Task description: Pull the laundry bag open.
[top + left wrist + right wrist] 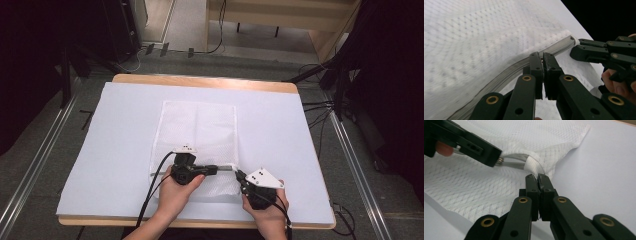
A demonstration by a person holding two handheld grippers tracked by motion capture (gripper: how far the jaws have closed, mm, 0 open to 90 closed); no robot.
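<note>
At near table edge, two hands on grippers: left gripper (212, 169) lying sideways, jaws pointing right; right gripper (241, 176) just beside it, pointing up-left. Between them, near right corner of white mesh laundry bag (197, 130), with zipper (506, 68) running along the near opening.

Step in hand, judged: working the zipper, probably pulling the slider toward the corner while the corner is pinned. Cannot tell whether closing or opening. Next move likely calls for steady pull along the zipper line, corner kept taut, no lifting of the mesh.

Fingers: left jaws together, clamped over the zipper line, seemingly on the metal slider or its pull (500, 160); exact grip hidden behind the jaw tips. Right jaws together too, tips at the white fabric tab (535, 162) at the zipper end; looks pinched on the bag's corner edge, contact partly hidden.

Farther out: rest of bag flat, spread toward table middle, far edge square. Under it, pale blue sheet (125, 130) covering wooden table (200, 81). Beyond, grey floor with cables (320, 107) and dark stands.
</note>
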